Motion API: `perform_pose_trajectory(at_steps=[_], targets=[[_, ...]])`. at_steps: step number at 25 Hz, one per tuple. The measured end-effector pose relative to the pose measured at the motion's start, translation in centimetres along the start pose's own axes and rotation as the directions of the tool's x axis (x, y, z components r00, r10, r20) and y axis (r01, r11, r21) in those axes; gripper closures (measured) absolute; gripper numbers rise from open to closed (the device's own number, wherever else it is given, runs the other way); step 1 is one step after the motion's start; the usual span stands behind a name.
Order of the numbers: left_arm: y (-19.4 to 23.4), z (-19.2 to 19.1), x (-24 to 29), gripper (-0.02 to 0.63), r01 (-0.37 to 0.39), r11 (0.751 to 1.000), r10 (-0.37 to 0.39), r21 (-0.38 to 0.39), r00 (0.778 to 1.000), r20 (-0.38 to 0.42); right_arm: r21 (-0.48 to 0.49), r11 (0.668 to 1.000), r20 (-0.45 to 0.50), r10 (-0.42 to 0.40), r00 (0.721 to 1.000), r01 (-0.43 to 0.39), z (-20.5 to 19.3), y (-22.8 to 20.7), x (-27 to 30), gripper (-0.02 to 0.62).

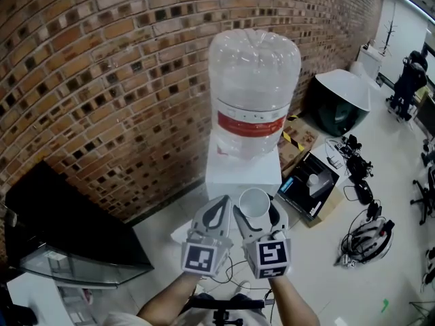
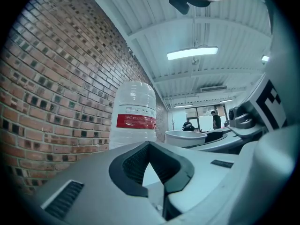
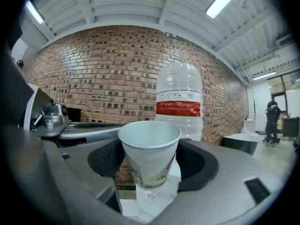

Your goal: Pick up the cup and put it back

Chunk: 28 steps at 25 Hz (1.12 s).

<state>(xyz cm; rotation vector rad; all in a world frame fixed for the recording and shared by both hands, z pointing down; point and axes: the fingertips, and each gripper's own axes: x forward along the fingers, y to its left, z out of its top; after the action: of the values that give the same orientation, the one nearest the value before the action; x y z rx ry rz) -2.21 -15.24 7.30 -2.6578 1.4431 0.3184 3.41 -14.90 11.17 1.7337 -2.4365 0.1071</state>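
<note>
In front of the water bottle (image 1: 253, 94): paper cup (image 3: 150, 151), upright, mouth up, carried between the right jaws.
Right gripper (image 1: 257, 214): clamped on the cup's sidewall below the rim, one pad on each side.
Left gripper (image 1: 219, 209): pinched together, empty, also before the bottle.
Handling: probably light and thin-walled, easily crushed. Grip mid-wall gently and keep it level.
Remaining: setting it back down.

cup (image 3: 149, 149) 1 | water bottle (image 1: 253, 87) 1 | grippers (image 1: 223, 202) (image 1: 257, 210) 2 | helmet (image 1: 367, 240) probably 1
</note>
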Motion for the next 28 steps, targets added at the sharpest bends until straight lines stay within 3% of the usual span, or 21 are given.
perform_pose_trajectory(at_steps=[13,20,28], targets=[[-0.1,-1.5,-0.8,0.604,-0.031,0.999,0.031,0.014,0.999,0.011,-0.002,1.0,0.002,0.003,1.0,-0.003,-2.1,-0.2,0.8,0.25],[0.3,-6.7,-1.4,0.604,-0.059,0.998,0.06,0.007,0.997,-0.048,-0.003,1.0,-0.035,0.026,0.999,-0.026,-7.0,-0.6,1.9,0.25],[0.4,-15.0,-1.5,0.604,-0.075,0.997,0.076,0.012,0.994,-0.076,-0.04,0.998,-0.061,0.045,0.997,-0.047,-15.4,-2.0,3.8,0.25]])
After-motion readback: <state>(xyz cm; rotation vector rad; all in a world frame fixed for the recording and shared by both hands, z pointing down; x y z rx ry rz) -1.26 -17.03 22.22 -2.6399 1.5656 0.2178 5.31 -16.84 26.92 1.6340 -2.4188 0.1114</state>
